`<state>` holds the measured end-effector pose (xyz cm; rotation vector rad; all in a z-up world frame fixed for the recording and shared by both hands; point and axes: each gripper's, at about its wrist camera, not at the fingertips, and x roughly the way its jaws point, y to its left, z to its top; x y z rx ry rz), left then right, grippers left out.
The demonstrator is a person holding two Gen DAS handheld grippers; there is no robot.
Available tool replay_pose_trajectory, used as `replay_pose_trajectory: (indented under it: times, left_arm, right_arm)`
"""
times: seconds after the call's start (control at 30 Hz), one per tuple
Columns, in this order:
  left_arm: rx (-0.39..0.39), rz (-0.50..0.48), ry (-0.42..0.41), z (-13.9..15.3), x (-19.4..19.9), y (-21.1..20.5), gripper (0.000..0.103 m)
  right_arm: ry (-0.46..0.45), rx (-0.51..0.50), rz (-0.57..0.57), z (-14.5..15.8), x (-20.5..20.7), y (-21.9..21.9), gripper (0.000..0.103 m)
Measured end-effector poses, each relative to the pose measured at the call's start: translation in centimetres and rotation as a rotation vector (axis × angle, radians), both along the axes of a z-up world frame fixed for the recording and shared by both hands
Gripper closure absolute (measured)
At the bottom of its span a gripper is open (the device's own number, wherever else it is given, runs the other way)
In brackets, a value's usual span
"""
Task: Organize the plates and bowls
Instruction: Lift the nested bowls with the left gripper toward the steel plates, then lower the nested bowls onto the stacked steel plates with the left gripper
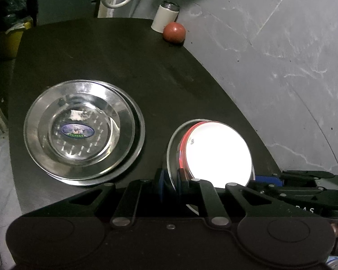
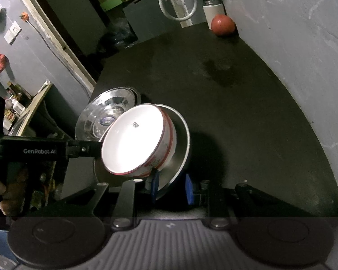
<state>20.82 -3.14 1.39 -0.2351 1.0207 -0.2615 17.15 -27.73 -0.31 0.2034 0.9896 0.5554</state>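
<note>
A steel bowl (image 1: 171, 148) holds a white bowl with a red rim (image 1: 218, 153); both are tilted above the dark table (image 1: 146, 67). My left gripper (image 1: 170, 180) is shut on the steel bowl's rim. My right gripper (image 2: 172, 185) straddles the opposite rim of the steel bowl (image 2: 182, 148), its blue pads apart, with the white bowl (image 2: 135, 141) inside. Two stacked steel plates (image 1: 83, 130) lie flat on the table to the left; they also show in the right wrist view (image 2: 101, 117).
A red tomato (image 1: 174, 32) and a white steel-topped flask (image 1: 164, 16) stand at the table's far corner by the grey wall (image 1: 281, 56). A white hose (image 2: 175, 4) hangs behind. The table's left edge drops to the floor.
</note>
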Motion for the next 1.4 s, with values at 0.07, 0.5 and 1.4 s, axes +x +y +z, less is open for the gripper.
replay_pose_trajectory:
  times: [0.07,0.5,1.4]
  left_arm:
    - [0.006,0.000,0.005,0.0,0.1,0.2,0.092]
    - [0.014,-0.004,-0.004,0.8,0.5,1.1,0.092]
    - [0.016,0.074,-0.035,2.4,0.9,5.7,0.092]
  right_arm:
    - [0.003,0.007,0.003,0.0,0.2,0.2,0.075]
    - [0.008,0.021,-0.004,-0.1,0.3,1.2,0.075]
    - [-0.037,0.035,0.048,1.8,2.5,5.2,0.075]
